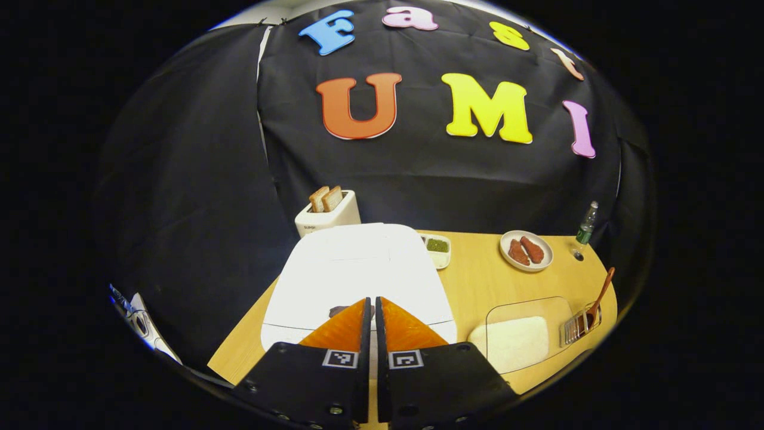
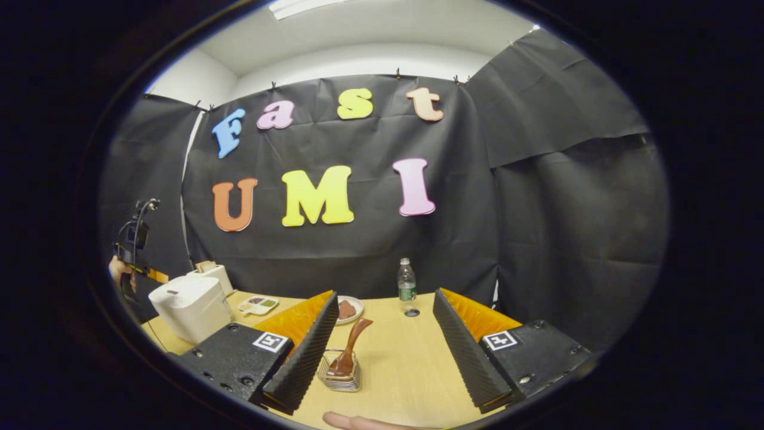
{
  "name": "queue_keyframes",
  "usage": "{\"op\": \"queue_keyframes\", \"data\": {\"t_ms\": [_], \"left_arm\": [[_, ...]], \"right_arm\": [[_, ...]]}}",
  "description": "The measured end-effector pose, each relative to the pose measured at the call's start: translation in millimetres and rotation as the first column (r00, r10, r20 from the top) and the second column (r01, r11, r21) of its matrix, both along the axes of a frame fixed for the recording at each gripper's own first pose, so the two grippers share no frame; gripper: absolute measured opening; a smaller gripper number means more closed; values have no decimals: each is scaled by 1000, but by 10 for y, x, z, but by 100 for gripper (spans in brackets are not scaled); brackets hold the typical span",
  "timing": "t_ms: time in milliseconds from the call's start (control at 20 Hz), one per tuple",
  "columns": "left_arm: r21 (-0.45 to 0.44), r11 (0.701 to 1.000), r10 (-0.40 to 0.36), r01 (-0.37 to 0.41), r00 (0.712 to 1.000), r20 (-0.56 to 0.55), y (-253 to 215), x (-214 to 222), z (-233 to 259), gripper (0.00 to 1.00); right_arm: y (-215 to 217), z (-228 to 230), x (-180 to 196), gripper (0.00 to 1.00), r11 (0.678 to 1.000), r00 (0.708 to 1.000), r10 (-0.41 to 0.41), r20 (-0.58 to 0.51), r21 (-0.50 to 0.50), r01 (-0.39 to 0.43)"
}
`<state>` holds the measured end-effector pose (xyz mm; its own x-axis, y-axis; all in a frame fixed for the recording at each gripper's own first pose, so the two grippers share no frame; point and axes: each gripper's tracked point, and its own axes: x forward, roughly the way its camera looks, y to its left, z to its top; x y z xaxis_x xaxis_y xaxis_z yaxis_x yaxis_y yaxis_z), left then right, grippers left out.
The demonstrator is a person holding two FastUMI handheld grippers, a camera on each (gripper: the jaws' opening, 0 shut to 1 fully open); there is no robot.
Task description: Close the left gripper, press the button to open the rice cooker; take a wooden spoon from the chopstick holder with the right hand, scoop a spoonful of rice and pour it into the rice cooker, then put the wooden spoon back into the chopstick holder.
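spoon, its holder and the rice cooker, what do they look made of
The spoon looks like wood: warm brown, matte. Its holder seems to be thin metal wire, with see-through bars that glint. The rice cooker is probably plastic, with a smooth, even white shell, though painted metal can't be ruled out.

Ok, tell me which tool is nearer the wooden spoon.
Right. The right tool is open just above the wooden spoon in its chopstick holder; the left tool is shut over the rice cooker, across the table.
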<state>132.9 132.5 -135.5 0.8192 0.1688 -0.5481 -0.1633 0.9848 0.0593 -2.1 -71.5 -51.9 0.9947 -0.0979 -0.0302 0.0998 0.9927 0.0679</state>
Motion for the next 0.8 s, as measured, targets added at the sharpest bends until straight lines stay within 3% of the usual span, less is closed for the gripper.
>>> {"op": "queue_keyframes", "data": {"t_ms": [800], "left_arm": [[-45,997,62,-67,991,-115,175,76,-423,0]], "right_arm": [[-34,-267,103,100,998,997,24,-68,56,-20]]}}
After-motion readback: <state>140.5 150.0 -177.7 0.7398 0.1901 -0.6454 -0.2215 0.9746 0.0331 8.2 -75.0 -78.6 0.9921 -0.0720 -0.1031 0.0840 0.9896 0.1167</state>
